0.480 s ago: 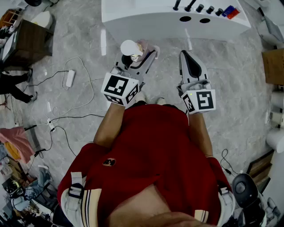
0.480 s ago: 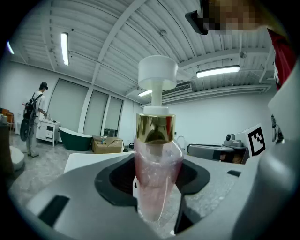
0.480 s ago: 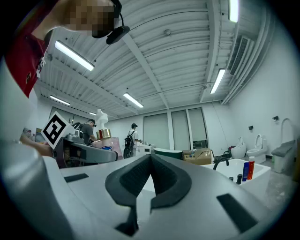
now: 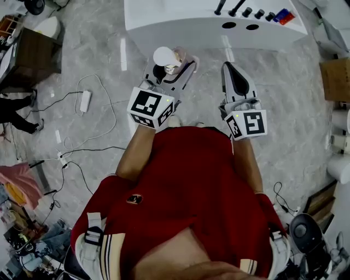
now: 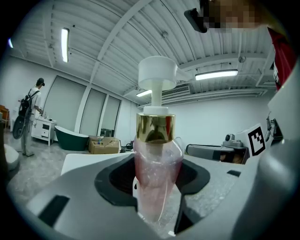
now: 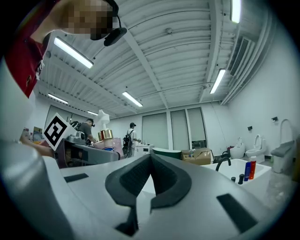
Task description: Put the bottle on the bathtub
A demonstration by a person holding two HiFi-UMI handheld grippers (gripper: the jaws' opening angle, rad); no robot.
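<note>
- Grey marbled floor (image 4: 98,60) spreads beneath both tools.
- White bathtub (image 4: 175,27) sits just ahead of the jaw tips. Its flat rim is bare on the stretch facing the left tool, and taps (image 4: 229,6) stand further along, ahead of the right one.
- Left gripper (image 4: 174,68) is clamped on the bottle (image 5: 157,173), carrying it upright above the floor and short of the tub. This looks like the carry step.
- Right gripper (image 4: 234,74) rides alongside, jaws pressed together with nothing in them.
- Next move calls for a reach forward over the rim, a gentle lowering until the base sits flat, then a release.
- Bottle details: clear pinkish body, gold collar (image 5: 155,126), white pump head (image 5: 157,72) on top.
</note>
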